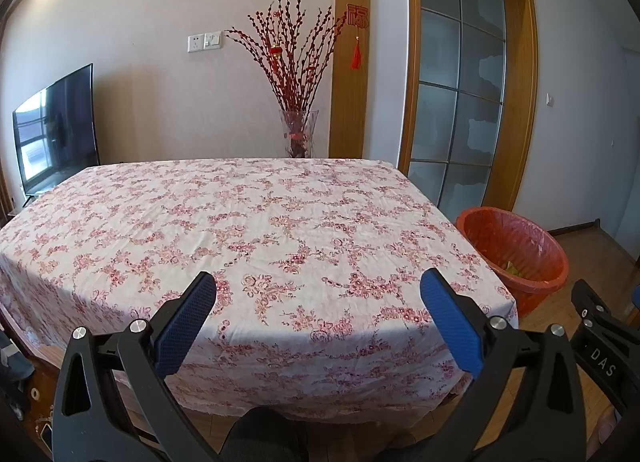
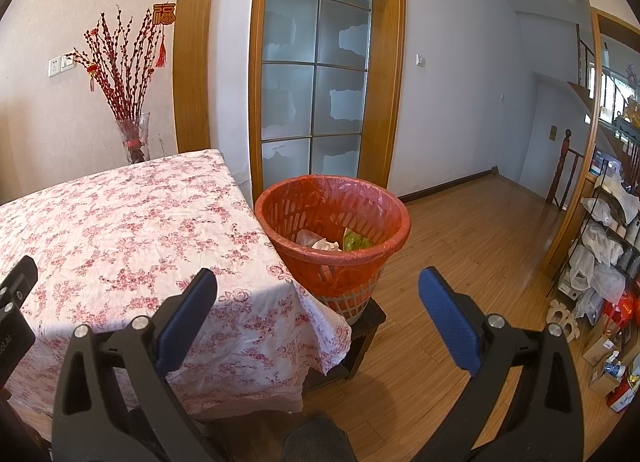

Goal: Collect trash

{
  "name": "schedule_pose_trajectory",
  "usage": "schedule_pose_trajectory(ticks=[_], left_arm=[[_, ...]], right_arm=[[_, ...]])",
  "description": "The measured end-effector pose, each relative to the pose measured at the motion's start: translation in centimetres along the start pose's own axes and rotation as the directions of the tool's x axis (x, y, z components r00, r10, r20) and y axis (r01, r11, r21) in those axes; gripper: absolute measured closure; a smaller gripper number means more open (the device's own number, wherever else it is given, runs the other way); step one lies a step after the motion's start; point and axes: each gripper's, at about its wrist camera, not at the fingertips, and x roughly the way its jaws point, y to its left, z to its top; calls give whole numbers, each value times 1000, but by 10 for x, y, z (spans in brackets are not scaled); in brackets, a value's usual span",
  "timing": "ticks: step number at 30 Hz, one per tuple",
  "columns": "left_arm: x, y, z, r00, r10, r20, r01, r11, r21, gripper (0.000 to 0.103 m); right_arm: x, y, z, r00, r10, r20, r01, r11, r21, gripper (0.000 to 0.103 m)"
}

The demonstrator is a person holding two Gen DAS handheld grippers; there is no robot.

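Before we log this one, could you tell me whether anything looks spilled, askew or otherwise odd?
Nothing stands out. The table's pink floral tablecloth is wrinkled but bare, and the crumpled trash lies inside the upright orange-lined plastic basket on a dark stool. The left gripper and right gripper are open and empty.
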Motion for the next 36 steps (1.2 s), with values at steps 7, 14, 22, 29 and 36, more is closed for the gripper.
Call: schedule_pose_trajectory(ticks=[7, 14, 22, 29, 36], left_arm=[[1, 0, -1, 1000, -4, -2, 4, 1000, 0, 3], [2, 0, -2, 1000, -5, -4, 5, 1000, 1, 3], [3, 0, -3, 1000, -8, -5, 8, 1000, 5, 3], [4, 0, -4, 1000, -12, -9, 12, 1000, 8, 3], [6, 1, -4, 1000, -9, -12, 9, 1000, 13, 3]], right_arm=[[0, 0, -1, 1000, 0, -1, 0, 1000, 0, 4], [1, 0, -1, 1000, 1, -3, -1, 1000, 1, 4], [2, 0, -2, 1000, 1, -4, -1, 1000, 1, 4], [2, 0, -2, 1000, 1, -4, -1, 1000, 1, 4], [2, 0, -1, 1000, 1, -5, -1, 1000, 1, 4]])
